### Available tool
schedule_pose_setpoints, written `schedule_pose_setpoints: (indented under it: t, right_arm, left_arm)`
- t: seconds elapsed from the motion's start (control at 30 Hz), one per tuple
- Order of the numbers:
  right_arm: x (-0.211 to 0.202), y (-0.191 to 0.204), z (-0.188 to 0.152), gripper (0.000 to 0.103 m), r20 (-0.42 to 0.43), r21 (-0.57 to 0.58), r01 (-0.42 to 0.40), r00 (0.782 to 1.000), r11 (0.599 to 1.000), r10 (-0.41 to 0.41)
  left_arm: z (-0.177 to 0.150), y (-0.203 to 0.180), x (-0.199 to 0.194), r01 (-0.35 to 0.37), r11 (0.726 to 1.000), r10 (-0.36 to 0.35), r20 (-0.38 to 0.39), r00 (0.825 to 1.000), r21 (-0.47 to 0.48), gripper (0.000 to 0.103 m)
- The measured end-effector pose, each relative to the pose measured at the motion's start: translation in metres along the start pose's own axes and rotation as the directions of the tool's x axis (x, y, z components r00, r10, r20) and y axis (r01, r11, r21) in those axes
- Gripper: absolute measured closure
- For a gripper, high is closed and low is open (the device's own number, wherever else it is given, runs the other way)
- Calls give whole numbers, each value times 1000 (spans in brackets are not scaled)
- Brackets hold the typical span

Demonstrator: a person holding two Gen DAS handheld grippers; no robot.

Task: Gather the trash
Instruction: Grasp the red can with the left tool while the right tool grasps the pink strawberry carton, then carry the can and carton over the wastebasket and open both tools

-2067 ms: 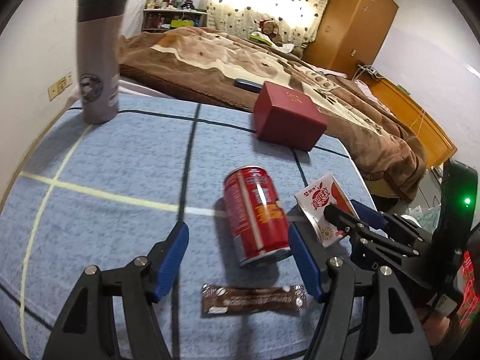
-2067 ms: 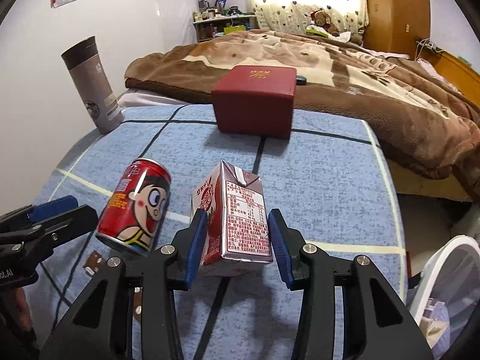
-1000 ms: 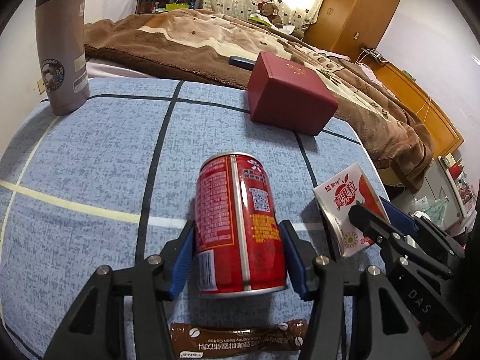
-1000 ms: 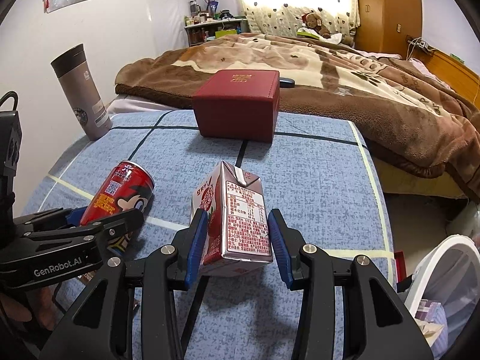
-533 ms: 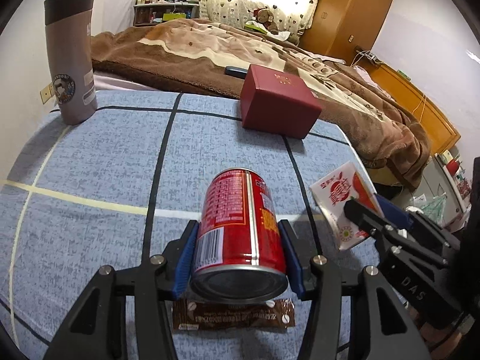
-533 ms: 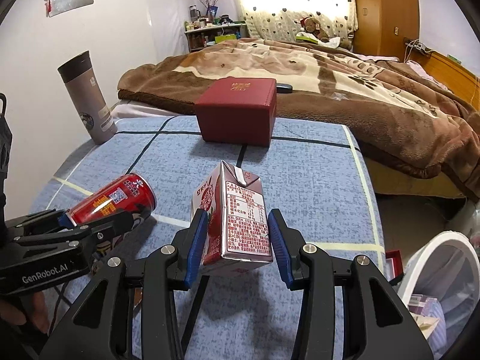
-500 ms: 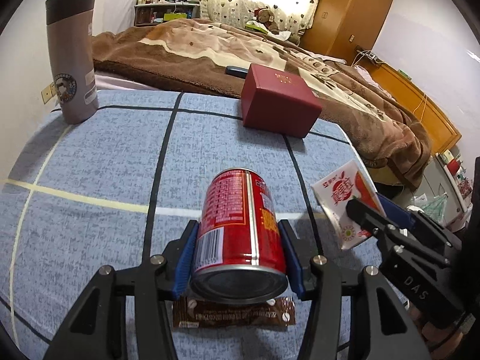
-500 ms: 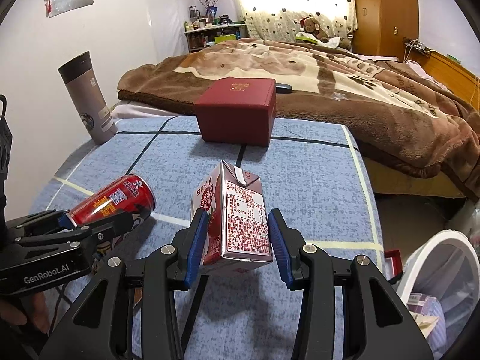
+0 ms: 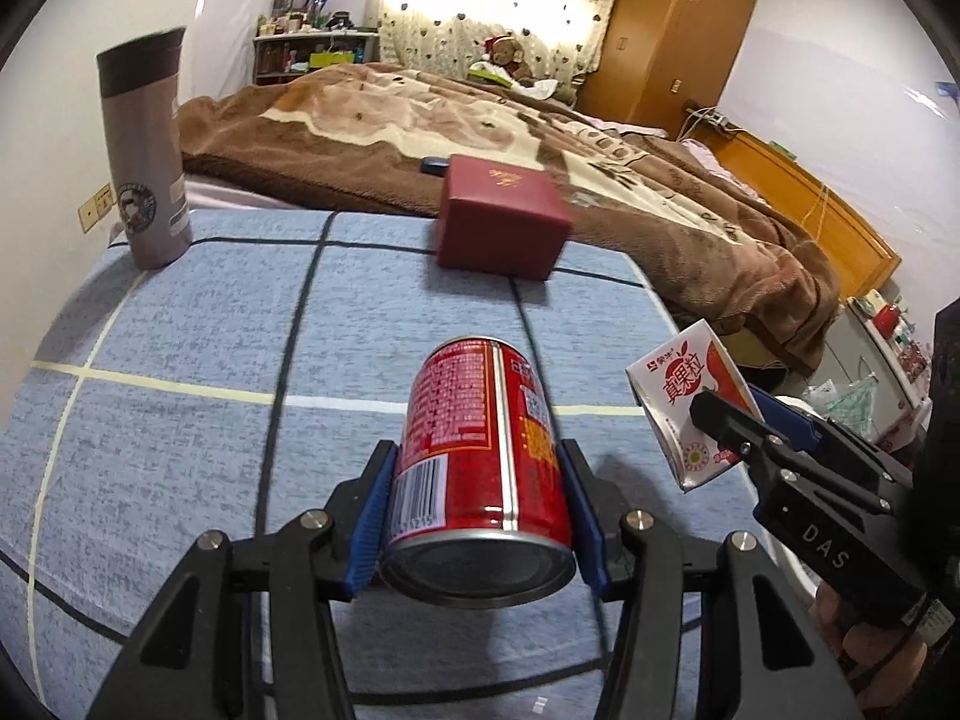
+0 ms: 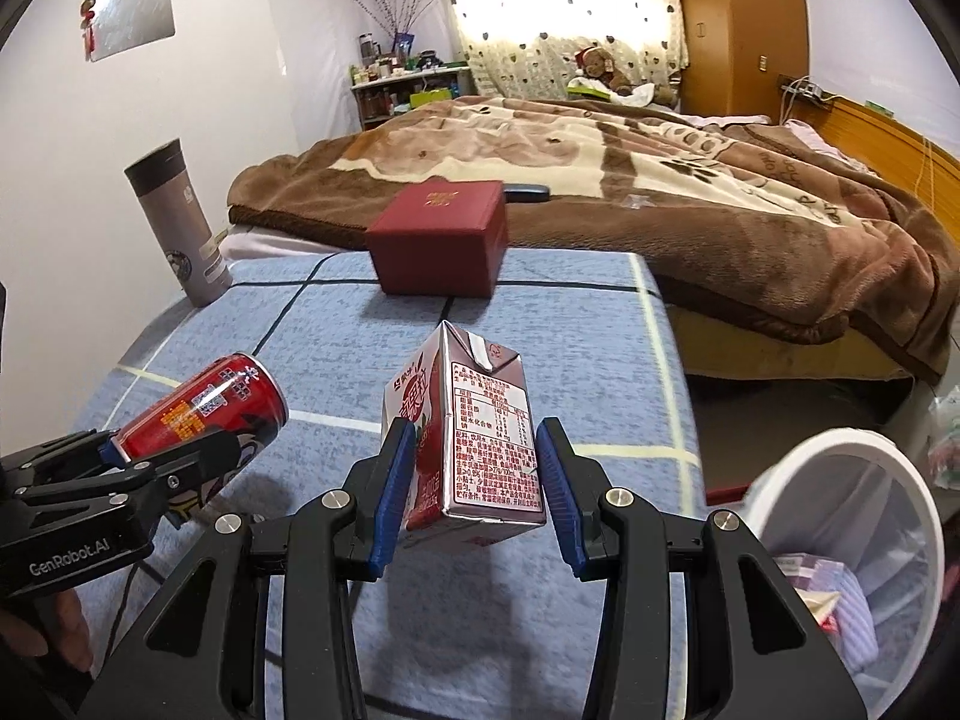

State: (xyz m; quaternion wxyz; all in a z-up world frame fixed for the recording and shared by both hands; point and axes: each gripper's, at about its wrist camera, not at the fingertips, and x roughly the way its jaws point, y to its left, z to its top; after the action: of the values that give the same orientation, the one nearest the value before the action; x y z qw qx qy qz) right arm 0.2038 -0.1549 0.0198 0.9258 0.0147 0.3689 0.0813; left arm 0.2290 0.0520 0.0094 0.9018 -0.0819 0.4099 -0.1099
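My left gripper (image 9: 477,516) is shut on a red drink can (image 9: 480,468) and holds it tilted above the blue cloth-covered table (image 9: 210,348). The can also shows at the left of the right wrist view (image 10: 204,414). My right gripper (image 10: 477,492) is shut on a small juice carton (image 10: 474,438), held upright above the table near its right edge. The carton also shows in the left wrist view (image 9: 690,390). A white bin (image 10: 852,516) with trash inside stands on the floor to the right, below table level.
A dark red box (image 10: 441,240) sits at the table's far edge. A grey travel mug (image 9: 147,162) stands at the far left corner. A bed with a brown blanket (image 10: 660,180) lies beyond the table. A wooden wardrobe (image 9: 678,30) stands at the back.
My left gripper closed on the can and lifted it, tilting it forward; the brown snack wrapper below it is out of view now. The right gripper has risen slightly with the carton.
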Motion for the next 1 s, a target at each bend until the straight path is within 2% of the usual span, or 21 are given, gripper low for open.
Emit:
schedule_pose_setpoints:
  t: [0.2,0.57,1.0]
  right_arm:
    - [-17,-17,-3,60,26,27,20,999,999,-20]
    - [-47,-62,-19,60,58,100,80,995,992,-86]
    - [-76,-128,-43,60,53,195,187,978,963,-201]
  left_arm:
    - [-3,-30,-12,-3,998,1,29,1000,59,48]
    - [-10,-90,-27,58,985,-68,59,996,160,48]
    - [-27,-182,-11,156,947,-164,6,986,281,48]
